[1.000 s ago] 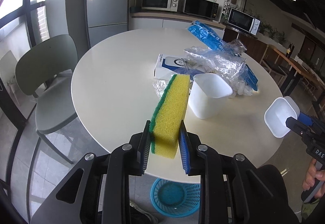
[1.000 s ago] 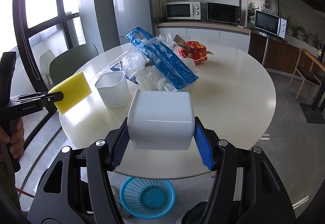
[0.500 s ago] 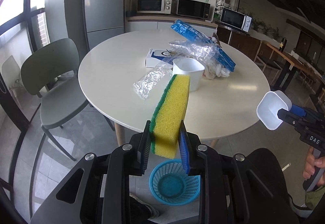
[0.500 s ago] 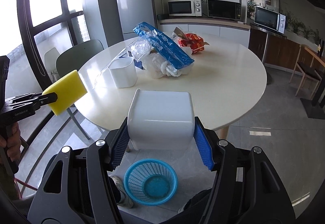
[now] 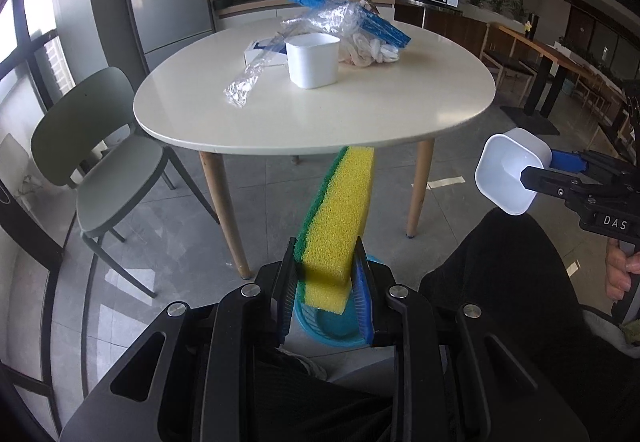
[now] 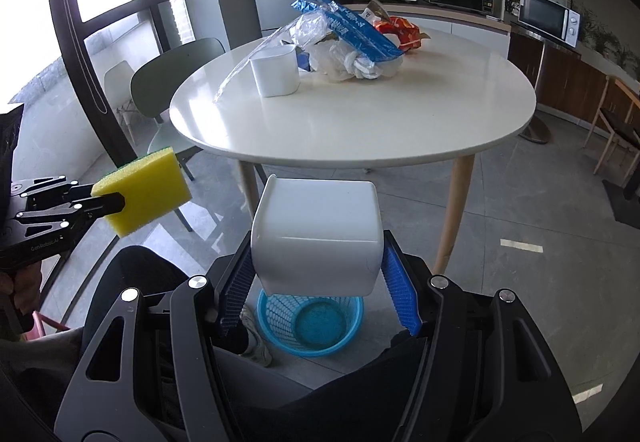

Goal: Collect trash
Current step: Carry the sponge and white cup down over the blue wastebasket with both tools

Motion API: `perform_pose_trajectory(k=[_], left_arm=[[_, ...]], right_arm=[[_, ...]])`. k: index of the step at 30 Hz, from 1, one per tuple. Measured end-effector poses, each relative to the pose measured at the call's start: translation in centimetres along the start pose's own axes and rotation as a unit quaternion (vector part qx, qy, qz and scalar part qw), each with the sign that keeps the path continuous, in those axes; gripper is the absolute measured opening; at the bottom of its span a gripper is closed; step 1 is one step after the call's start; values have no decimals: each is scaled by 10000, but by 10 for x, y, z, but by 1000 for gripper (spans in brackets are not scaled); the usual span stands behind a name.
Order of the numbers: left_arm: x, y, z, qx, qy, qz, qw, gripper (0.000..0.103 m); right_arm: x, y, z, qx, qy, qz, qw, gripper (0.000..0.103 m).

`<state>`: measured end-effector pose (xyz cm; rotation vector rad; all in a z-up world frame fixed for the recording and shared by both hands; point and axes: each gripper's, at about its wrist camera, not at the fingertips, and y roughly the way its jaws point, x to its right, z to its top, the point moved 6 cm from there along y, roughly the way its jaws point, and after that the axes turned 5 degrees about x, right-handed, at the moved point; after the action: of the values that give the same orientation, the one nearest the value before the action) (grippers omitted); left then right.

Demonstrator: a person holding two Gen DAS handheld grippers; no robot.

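Note:
My left gripper (image 5: 326, 278) is shut on a yellow and green sponge (image 5: 338, 217), held above a blue mesh trash basket (image 5: 336, 326) on the floor. The sponge also shows in the right wrist view (image 6: 146, 193). My right gripper (image 6: 318, 274) is shut on a white plastic cup (image 6: 316, 234), held on its side above the same basket (image 6: 310, 322). The cup also shows in the left wrist view (image 5: 510, 173). A second white cup (image 5: 312, 59) and a heap of plastic bags and wrappers (image 5: 348, 21) lie on the round white table (image 5: 360, 109).
A grey-green chair (image 5: 100, 145) stands left of the table. The table's wooden legs (image 5: 226, 213) stand just beyond the basket. The person's dark-clothed legs (image 5: 520, 302) flank the basket. An orange snack bag (image 6: 400, 29) lies on the table's far side.
Both grippers have drawn back from the table and dropped below its edge. They now hang over the blue basket, still holding the sponge and the cup.

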<state>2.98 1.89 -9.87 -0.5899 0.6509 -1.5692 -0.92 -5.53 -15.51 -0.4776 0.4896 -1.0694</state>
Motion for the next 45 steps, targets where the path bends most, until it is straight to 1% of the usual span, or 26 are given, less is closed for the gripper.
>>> perform_pose_trajectory(k=[4, 7, 11, 16, 24, 32, 36, 41, 45], left_arm=[[0, 23, -24, -365, -184, -103, 9991, 24], [0, 41, -37, -554, -273, -98, 9980, 24], [-1, 61, -50, -789, -433, -180, 9958, 24], [-2, 86, -64, -1074, -529, -178, 9926, 24], [-5, 128, -90, -1485, -671, -68, 9866, 24], [-12, 165, -103, -1800, -829, -4, 9802, 24], [-12, 190, -113, -2033, -850, 54, 9754, 24], [-17, 215, -120, -2261, -1142, -73, 9673, 25], [-17, 233, -122, -2367, -1158, -49, 9646, 25]], right_arm=[[-3, 18, -18, -274, 53, 111, 9995, 57], [-4, 34, -30, -485, 107, 166, 9986, 57], [-2, 54, -46, -708, 156, 190, 9972, 57], [0, 80, -63, -987, 215, 197, 9947, 57], [2, 125, -85, -1451, 356, 220, 9885, 57], [6, 169, -104, -1899, 483, 221, 9804, 57], [7, 191, -111, -2068, 485, 163, 9770, 57], [9, 216, -123, -2354, 701, 240, 9691, 57], [9, 238, -131, -2531, 787, 209, 9640, 57]])
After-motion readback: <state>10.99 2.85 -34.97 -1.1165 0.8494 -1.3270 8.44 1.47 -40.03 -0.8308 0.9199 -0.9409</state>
